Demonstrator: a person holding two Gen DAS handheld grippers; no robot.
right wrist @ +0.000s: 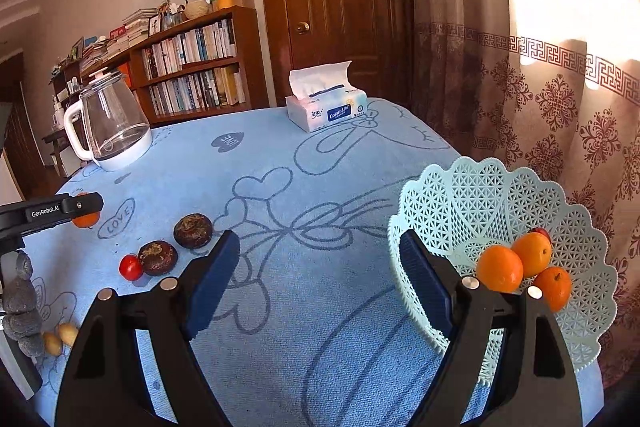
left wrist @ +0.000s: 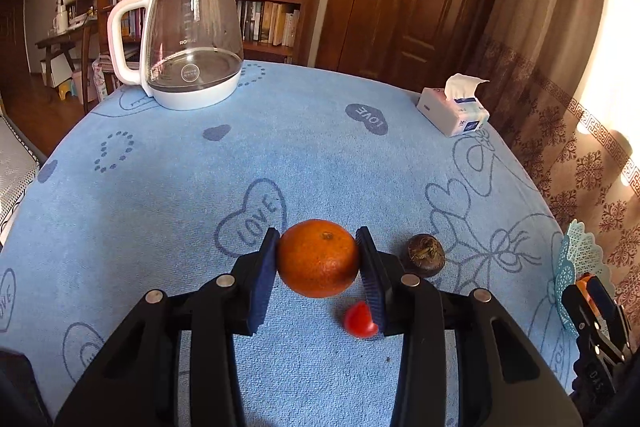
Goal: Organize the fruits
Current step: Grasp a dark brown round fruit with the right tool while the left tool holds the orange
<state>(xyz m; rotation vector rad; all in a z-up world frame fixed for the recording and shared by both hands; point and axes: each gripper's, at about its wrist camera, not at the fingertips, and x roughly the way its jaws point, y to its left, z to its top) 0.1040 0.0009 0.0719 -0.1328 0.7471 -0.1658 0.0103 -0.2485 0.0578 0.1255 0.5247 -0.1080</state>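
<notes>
— Grip status first: how is the orange (left wrist: 318, 258) held?

— It is clamped between the blue pads (left wrist: 264, 283) of the left gripper (left wrist: 318, 275), jaws closed on its sides. It appears to be raised slightly above the blue tablecloth (left wrist: 320, 167), though that cannot be told for certain.

— And the right gripper (right wrist: 316, 291)?

— Its jaws are spread wide with nothing between them; it is held just beside the mint lattice basket (right wrist: 472, 195), where three oranges (right wrist: 524, 267) are already collected, with something red partly hidden behind them.

— What is left on the cloth?

— A cherry tomato (right wrist: 131, 267), two dark brown round fruits (right wrist: 176, 245), and two small yellowish pieces (right wrist: 60, 339) near the edge.

— What could go wrong?

— The orange is pinched only at its widest curve, so it could be squeezed out and rolled away if the grip is loosened during transfer. The tomato lies right under the left fingers and could be knocked off the table. The light basket could be tipped or pushed if its rim is struck.
</notes>
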